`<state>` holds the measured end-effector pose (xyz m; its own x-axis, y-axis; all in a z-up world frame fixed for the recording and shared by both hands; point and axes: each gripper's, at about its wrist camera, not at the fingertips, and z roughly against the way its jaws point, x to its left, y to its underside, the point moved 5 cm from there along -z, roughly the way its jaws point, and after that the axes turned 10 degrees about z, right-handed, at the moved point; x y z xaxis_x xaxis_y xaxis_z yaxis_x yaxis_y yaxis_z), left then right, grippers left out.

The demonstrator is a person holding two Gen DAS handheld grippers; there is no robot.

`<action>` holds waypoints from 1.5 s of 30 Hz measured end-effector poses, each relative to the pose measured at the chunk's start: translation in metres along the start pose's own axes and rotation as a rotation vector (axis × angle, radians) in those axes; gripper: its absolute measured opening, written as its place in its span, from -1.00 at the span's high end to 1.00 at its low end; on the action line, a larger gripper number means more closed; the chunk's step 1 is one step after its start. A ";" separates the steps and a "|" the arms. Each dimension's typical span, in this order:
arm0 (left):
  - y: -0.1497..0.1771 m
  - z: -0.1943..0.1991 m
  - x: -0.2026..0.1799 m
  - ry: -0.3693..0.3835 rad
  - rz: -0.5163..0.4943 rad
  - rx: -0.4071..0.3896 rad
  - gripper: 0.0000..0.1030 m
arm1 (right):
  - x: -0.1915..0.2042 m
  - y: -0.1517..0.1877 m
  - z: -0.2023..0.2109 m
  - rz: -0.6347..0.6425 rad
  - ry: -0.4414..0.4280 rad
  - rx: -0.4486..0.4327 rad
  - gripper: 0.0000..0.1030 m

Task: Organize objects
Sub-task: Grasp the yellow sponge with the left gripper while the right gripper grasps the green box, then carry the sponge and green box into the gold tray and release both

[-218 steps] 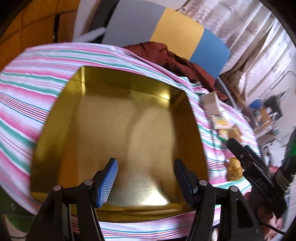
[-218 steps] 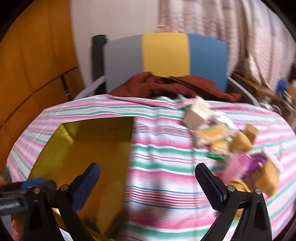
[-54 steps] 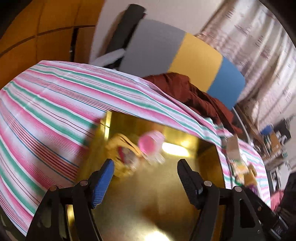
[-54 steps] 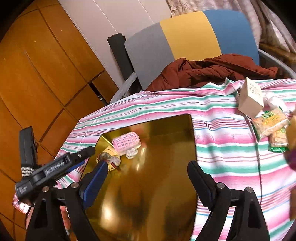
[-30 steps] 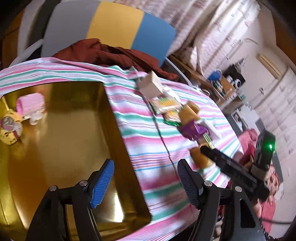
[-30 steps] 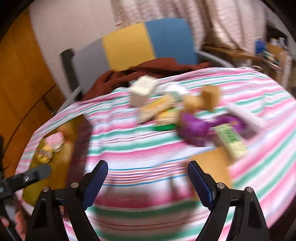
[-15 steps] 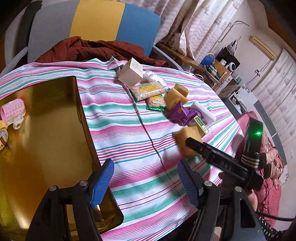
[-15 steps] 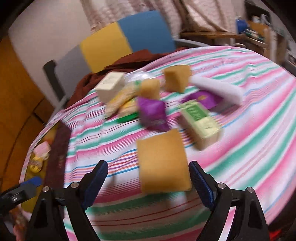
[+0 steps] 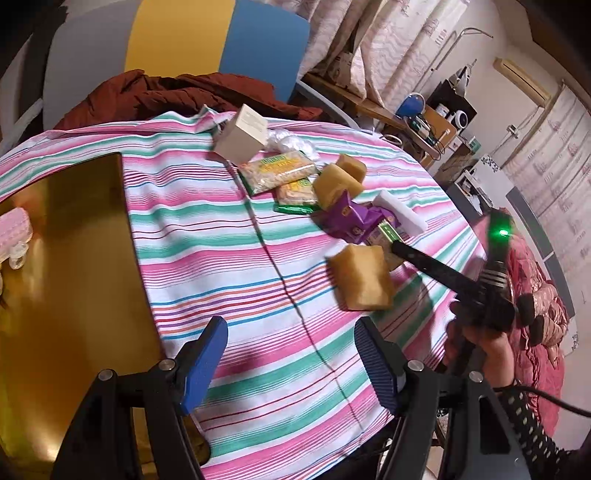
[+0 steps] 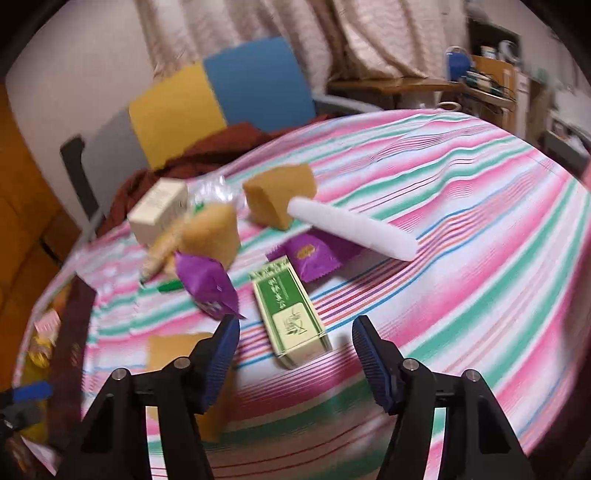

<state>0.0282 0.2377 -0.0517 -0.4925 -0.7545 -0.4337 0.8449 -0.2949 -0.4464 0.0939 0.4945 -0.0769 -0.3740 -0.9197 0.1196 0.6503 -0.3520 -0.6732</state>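
Two tools: my right tool [image 10: 293, 356] is closing around the green box [image 10: 290, 310] near the table's [image 10: 461, 221] edge; my left tool [image 9: 290, 363] gapes empty.

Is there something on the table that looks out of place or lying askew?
Mainly the cream box at the far edge: it stands tipped on a corner, leaning over a clear wrapper. The other loose items lie in a jumbled cluster, a purple packet overlapping the green box.

A chair with a grey, yellow and blue backrest [image 9: 177, 33] stands behind the table, a crumpled rust-brown garment [image 9: 177, 92] on its seat. Patterned beige curtains [image 10: 332, 33] hang beyond; a cluttered wooden desk [image 9: 417, 122] stands alongside.
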 end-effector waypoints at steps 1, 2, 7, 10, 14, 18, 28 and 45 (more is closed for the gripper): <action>0.000 -0.001 -0.002 -0.002 -0.005 0.003 -0.40 | 0.000 0.000 -0.004 0.024 0.005 0.008 -0.21; 0.000 -0.003 -0.004 -0.003 -0.011 0.008 -0.40 | 0.002 0.001 -0.008 0.041 0.008 0.015 -0.15; -0.002 -0.015 -0.019 -0.002 -0.047 0.032 -0.40 | 0.004 0.001 -0.023 0.062 -0.006 0.016 0.26; -0.005 -0.025 -0.028 -0.002 -0.062 0.048 -0.40 | 0.006 0.003 -0.019 0.066 -0.020 0.004 0.37; -0.007 -0.043 -0.044 0.000 -0.094 0.079 -0.40 | -0.002 0.010 -0.010 0.025 -0.001 0.007 0.37; -0.007 -0.064 -0.064 0.018 -0.133 0.111 -0.40 | -0.012 0.021 0.001 -0.002 0.026 0.007 0.37; -0.015 -0.118 -0.100 -0.020 -0.189 0.154 -0.40 | -0.015 0.031 0.010 -0.012 0.063 -0.017 0.36; 0.001 -0.114 -0.071 0.018 -0.257 0.064 -0.13 | -0.005 0.034 0.010 0.006 0.074 -0.010 0.38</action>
<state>0.0406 0.3577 -0.1108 -0.6956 -0.6400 -0.3264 0.7029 -0.5123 -0.4934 0.1241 0.4856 -0.0934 -0.4184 -0.9062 0.0618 0.6462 -0.3448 -0.6808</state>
